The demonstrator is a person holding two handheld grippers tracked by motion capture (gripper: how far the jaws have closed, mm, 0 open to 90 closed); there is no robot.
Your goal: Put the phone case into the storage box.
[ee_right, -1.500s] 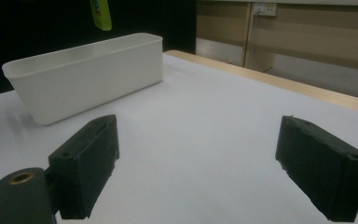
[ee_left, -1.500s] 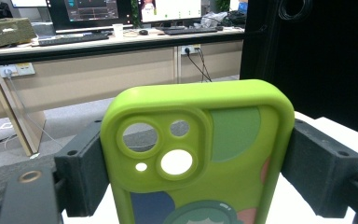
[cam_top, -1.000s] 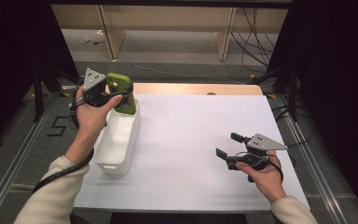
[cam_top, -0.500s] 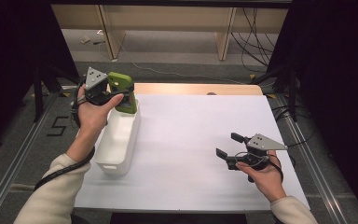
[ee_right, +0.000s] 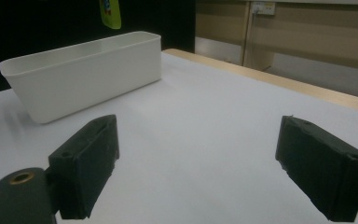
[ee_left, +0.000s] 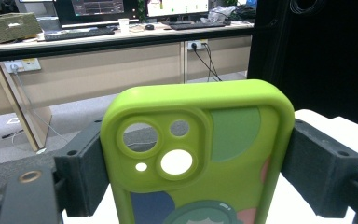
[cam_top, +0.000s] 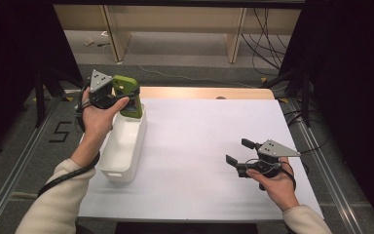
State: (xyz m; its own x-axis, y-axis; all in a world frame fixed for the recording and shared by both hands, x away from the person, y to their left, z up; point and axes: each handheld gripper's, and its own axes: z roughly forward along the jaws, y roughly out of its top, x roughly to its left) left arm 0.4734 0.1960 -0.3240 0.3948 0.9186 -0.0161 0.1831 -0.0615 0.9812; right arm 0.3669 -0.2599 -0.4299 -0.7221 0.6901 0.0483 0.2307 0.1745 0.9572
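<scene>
My left gripper (cam_top: pixel 121 97) is shut on a green phone case (cam_top: pixel 129 95), held upright above the far end of a white bin (cam_top: pixel 121 146) at the table's left. In the left gripper view the green phone case (ee_left: pixel 196 154) stands clamped between both black jaws, its camera cut-outs facing me. My right gripper (cam_top: pixel 238 152) rests low over the white table (cam_top: pixel 195 136) at the right, open, with nothing between its jaws. In the right gripper view the white bin (ee_right: pixel 84 70) lies ahead to the left, with the green phone case (ee_right: pixel 110 13) hanging above its far end.
The white bin is long and narrow, and its inside looks bare. A wooden strip (cam_top: pixel 204 92) runs along the table's far edge. Beyond it are desk legs and cables (cam_top: pixel 263 29) on the floor. Metal rails (cam_top: pixel 331 161) flank the table.
The left gripper has lifted slightly and drifted a little with the phone case above the bin. The right gripper has stayed in place.
</scene>
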